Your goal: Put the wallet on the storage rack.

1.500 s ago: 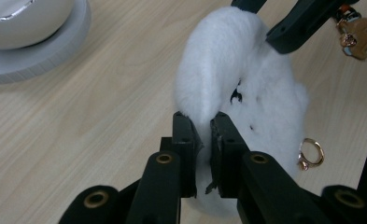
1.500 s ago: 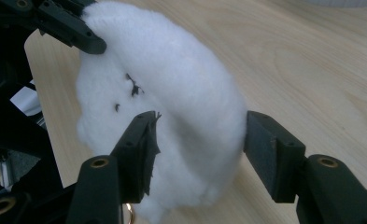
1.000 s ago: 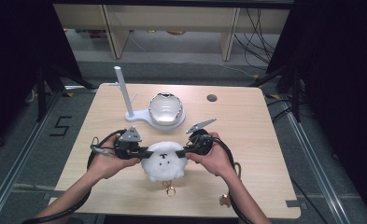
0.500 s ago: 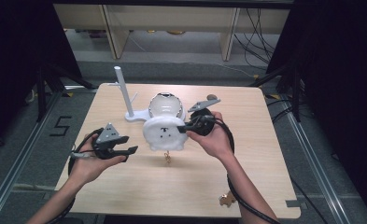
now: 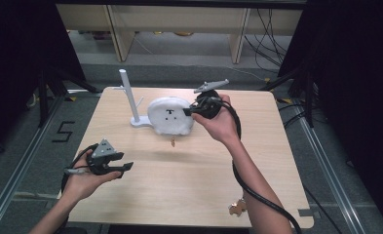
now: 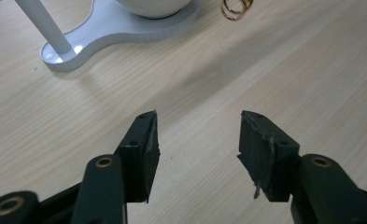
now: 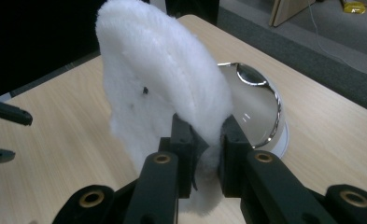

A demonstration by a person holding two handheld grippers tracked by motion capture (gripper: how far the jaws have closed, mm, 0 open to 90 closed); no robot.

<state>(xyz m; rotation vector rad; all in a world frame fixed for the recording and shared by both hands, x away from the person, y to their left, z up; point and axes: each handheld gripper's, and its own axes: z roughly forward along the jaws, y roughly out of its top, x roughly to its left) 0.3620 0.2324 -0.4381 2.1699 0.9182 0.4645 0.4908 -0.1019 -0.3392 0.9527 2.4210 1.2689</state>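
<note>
The high view looks forward and down from above the person's side of the table (image 5: pixel 189 185), far enough back to take in the whole top, the floor around it and the shelving beyond. The left gripper view rides low over the wood behind the left tongs (image 6: pixel 197 140), facing across the table toward the white stand (image 6: pixel 111 28), whose base fills its top edge. The right gripper view sits close behind the right tongs (image 7: pixel 204 135), facing back across the table, with the white fluffy cover (image 7: pixel 162 84) right before the lens. All three views share the stand's base and the table around it.
</note>
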